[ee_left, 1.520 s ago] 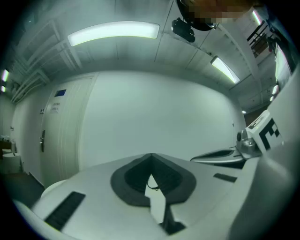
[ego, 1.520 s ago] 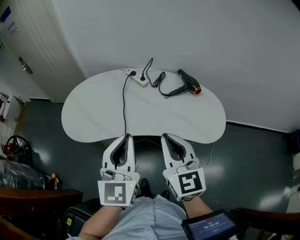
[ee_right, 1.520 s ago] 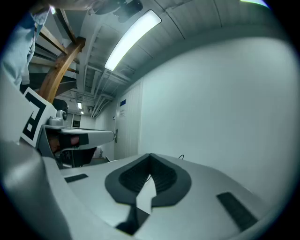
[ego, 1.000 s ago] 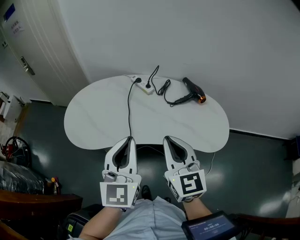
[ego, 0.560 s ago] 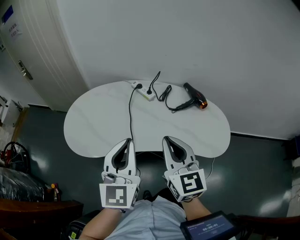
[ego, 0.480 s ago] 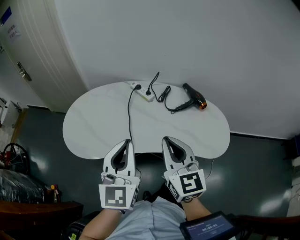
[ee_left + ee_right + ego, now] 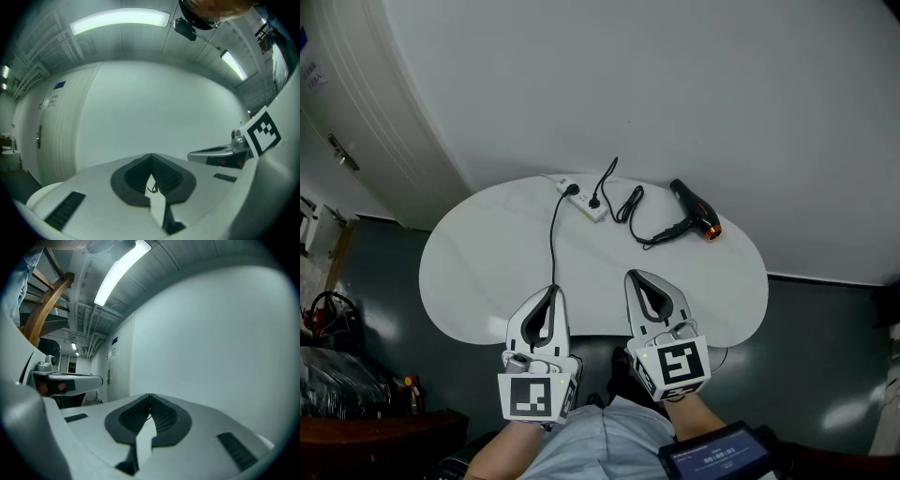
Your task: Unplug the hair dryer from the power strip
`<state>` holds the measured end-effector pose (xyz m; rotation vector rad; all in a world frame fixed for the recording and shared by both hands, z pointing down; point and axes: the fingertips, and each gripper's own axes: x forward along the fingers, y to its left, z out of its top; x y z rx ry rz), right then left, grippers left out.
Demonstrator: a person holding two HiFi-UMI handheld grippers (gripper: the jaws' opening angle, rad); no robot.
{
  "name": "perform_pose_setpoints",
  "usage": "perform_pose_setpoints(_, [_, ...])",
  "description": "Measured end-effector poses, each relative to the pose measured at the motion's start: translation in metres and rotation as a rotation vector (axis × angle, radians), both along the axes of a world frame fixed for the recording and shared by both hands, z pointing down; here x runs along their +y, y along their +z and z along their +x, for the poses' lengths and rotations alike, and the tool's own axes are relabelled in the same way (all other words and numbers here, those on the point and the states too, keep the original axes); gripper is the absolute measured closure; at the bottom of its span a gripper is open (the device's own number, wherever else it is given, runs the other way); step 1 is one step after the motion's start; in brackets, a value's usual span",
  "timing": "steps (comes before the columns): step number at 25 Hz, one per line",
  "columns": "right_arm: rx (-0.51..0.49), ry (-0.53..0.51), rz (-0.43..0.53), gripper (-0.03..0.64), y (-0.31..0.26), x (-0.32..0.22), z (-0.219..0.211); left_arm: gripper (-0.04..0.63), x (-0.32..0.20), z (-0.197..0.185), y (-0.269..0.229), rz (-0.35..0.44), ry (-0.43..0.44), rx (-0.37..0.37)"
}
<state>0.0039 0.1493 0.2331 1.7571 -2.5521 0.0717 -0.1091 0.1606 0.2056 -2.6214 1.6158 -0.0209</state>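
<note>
Facing the plug from the near edge of the table

We see the hair dryer (image 7: 694,208) lying on its side at the far right of the white table (image 7: 487,272), close to the wall. Its black cord (image 7: 630,202) loops loosely to the left. We judge that it ends in the plug (image 7: 594,200) seated in the white power strip (image 7: 584,201) at the table's far middle. The slack in that cord suggests the plug can come out without dragging the dryer along.

A second black cable (image 7: 550,244) leaves the strip's other end and runs toward us, over the near edge. It sits just beside the dryer's plug, so choosing the right plug matters.

Our left gripper (image 7: 552,291) and right gripper (image 7: 631,277) are held side by side and level over the near edge, well apart from the strip. Both have their jaws pressed together with nothing between them. We judge the unplugging has not yet begun. One gripper probably needs to pin the strip so it does not lift, while the other opens and takes the plug.
</note>
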Motion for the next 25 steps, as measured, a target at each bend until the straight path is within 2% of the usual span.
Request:
perform_pose_setpoints(7, [-0.007,-0.053,-0.015,0.615,-0.002,-0.069,0.027,0.597,-0.067,0.031,-0.012,-0.03,-0.063,0.047])
perform_pose_setpoints(13, [-0.027,-0.105,-0.016,0.615,-0.006,-0.117,0.042,0.597,-0.104,0.048,-0.021,-0.013,-0.113,0.033])
perform_pose_setpoints(19, [-0.04,-0.142,-0.015,0.615,-0.008,-0.147,0.039,0.597,-0.124,0.04,-0.02,-0.008,-0.164,-0.027])
perform_pose_setpoints(23, [-0.037,-0.156,-0.03,0.615,-0.001,-0.164,0.035,0.597,-0.139,0.038,-0.017,-0.038,-0.191,0.032])
perform_pose_setpoints(25, [-0.031,-0.153,-0.041,0.615,0.004,-0.172,0.032,0.597,-0.148,0.036,-0.013,-0.047,-0.193,0.039])
